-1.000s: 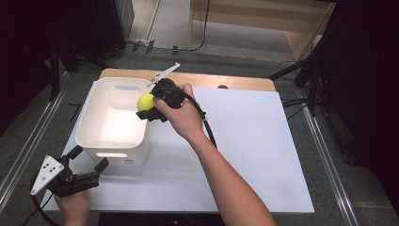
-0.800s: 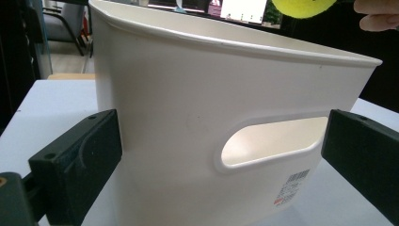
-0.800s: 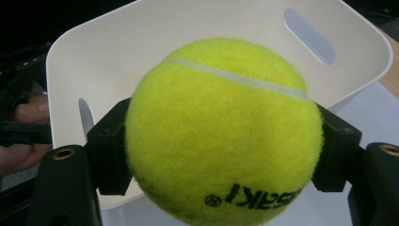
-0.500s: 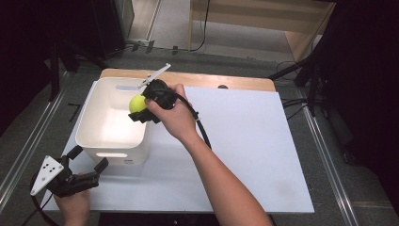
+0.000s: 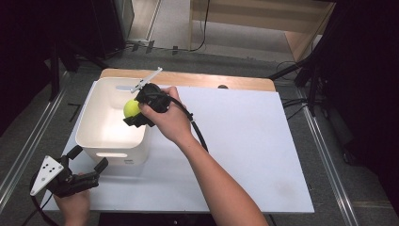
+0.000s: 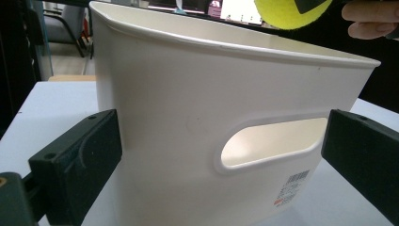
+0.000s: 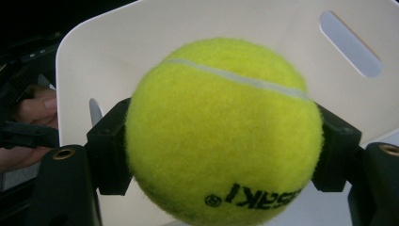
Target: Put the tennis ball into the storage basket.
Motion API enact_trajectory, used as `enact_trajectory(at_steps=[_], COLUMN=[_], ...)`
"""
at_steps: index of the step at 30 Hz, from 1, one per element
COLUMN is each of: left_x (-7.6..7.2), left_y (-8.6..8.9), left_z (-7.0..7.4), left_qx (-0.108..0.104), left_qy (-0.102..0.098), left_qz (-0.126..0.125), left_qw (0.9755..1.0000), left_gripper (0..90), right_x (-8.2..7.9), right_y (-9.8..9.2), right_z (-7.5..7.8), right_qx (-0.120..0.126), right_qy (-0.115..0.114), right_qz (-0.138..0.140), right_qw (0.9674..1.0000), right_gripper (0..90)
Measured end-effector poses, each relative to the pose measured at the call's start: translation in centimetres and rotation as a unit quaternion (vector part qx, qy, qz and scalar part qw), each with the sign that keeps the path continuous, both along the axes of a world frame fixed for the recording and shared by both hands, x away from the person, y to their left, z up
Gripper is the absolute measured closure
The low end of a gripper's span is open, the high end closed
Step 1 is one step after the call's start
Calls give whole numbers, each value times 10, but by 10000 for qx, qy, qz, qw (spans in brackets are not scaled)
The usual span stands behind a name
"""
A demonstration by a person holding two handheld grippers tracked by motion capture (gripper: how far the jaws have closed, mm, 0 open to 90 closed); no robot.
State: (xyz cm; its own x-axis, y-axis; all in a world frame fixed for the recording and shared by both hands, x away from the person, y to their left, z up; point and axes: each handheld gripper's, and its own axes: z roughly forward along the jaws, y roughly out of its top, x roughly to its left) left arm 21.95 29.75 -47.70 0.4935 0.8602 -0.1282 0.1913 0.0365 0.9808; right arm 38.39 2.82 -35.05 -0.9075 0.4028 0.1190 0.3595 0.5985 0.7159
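Tennis ball [image 5: 131, 108] was clamped between the right gripper [image 5: 136, 112] jaws — pads pressed on both sides of it, printed lettering visible along its lower edge in the right gripper view [image 7: 221, 132]. Ball hung over the open top of the white plastic bin [image 5: 89, 134], above the right rim, not touching the walls as far as the high view showed. Bin sat on the white table top [image 5: 244, 150], toward its left far corner, handle cutout on the near wall [image 6: 273, 143] with a barcode sticker below it.

Left gripper [image 5: 84, 169] sat low at the near left of the table, just in front of the bin — jaws wide, nothing between the pads, both black fingers [image 6: 77, 162] flanking the bin's near wall without touching it. In the left gripper view the ball [image 6: 289, 12] peeked over the bin's far rim beside fingers of the person's right hand [image 6: 371, 21]. Wooden board edge [image 5: 188, 79] ran along the far side of the table.
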Motion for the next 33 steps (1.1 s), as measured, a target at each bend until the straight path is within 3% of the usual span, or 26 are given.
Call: enact_trajectory(at_steps=[9,24,30,31,33], left_x=[0,0,0,0,0], left_y=[0,1,0,0,0], left_z=[0,0,0,0,0], left_qx=[0,2,-19,-20,-18], left_qy=[4,22,15,15,20], left_qz=[-6,-29,-39,-41,-41], left_qw=[10000,10000,10000,10000,10000], left_gripper=[0,0,0,0,0], right_x=[-1,2,-3,-4,-4], right_y=[7,20,22,21,20], right_z=[-5,-36,-37,-37,-37], right_qx=[17,-305,-449,-391,-360], right_qy=[86,228,43,-19,-46], right_qz=[58,155,204,276,310], right_qw=[9999,9992,9988,9989,9989], right_gripper=[232,230,215,145,127])
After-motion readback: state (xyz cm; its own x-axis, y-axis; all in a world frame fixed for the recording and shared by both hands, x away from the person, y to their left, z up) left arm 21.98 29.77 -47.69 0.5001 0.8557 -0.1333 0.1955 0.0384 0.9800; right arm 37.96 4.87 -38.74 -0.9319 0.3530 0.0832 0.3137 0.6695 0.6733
